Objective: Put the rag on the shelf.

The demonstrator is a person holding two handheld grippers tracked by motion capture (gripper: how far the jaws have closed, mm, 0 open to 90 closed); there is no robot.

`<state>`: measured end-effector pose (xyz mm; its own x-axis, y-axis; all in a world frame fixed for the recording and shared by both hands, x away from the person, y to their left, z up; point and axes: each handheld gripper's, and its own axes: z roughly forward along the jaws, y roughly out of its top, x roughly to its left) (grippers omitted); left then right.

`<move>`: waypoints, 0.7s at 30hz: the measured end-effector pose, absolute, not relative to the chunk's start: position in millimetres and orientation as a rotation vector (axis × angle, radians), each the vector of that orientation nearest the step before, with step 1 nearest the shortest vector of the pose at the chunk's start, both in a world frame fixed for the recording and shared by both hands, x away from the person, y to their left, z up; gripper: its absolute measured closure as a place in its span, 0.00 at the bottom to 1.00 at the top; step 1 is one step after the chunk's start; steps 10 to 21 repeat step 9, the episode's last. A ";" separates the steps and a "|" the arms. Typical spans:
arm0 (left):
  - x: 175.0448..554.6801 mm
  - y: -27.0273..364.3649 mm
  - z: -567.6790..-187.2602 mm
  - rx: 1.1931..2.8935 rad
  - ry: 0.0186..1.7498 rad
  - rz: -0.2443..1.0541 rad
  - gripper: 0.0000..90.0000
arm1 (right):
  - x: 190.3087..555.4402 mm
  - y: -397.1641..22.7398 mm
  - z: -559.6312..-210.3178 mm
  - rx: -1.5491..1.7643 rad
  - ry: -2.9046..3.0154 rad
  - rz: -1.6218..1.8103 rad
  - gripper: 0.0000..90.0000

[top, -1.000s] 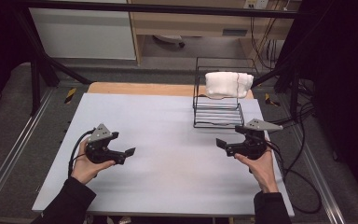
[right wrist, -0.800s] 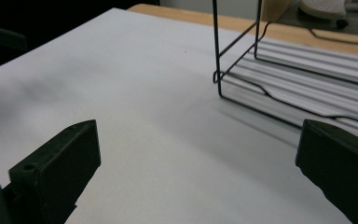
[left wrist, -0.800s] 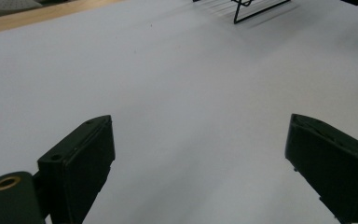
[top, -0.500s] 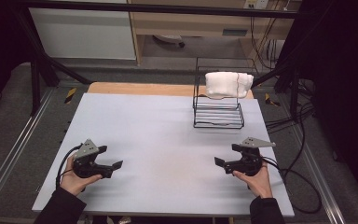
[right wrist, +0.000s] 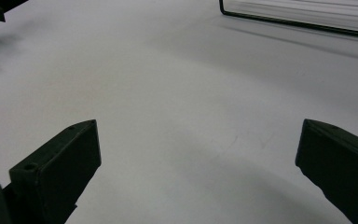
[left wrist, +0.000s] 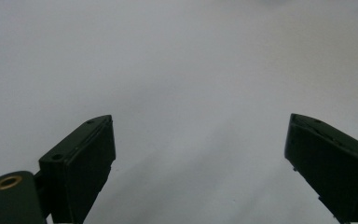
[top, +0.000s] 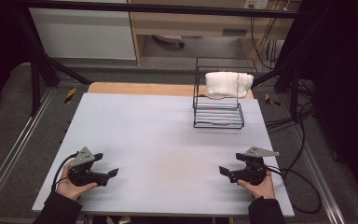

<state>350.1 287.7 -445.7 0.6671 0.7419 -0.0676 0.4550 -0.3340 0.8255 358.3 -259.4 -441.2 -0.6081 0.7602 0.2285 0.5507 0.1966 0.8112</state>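
A grey bench (top: 168,135) is seen, with a wire rack (top: 218,112) at its far right and a white cloth (top: 228,84) draped over it. The left tool (top: 111,173) and right tool (top: 223,171) are held spread and empty, well apart from it; a careless reach could probably tip the rack.

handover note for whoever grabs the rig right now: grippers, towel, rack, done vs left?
Left gripper: open, holding nothing, low over the near left of the table.
Right gripper: open, holding nothing, near right of the table.
White towel: draped over the top of the black wire rack, at the table's far right.
Done: towel looks hung on the rack.
Left: probably nothing but setting the grippers down; check whether the towel hangs evenly.
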 end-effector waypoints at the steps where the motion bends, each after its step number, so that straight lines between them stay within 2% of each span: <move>1: 349.9 288.3 -446.0 1.986 0.933 0.408 0.10 | 358.3 -259.1 -441.6 1.255 2.245 1.370 0.01; 21: 349.3 289.5 -446.7 1.991 0.932 0.405 0.10 | 358.2 -258.4 -442.9 1.251 2.254 1.359 0.01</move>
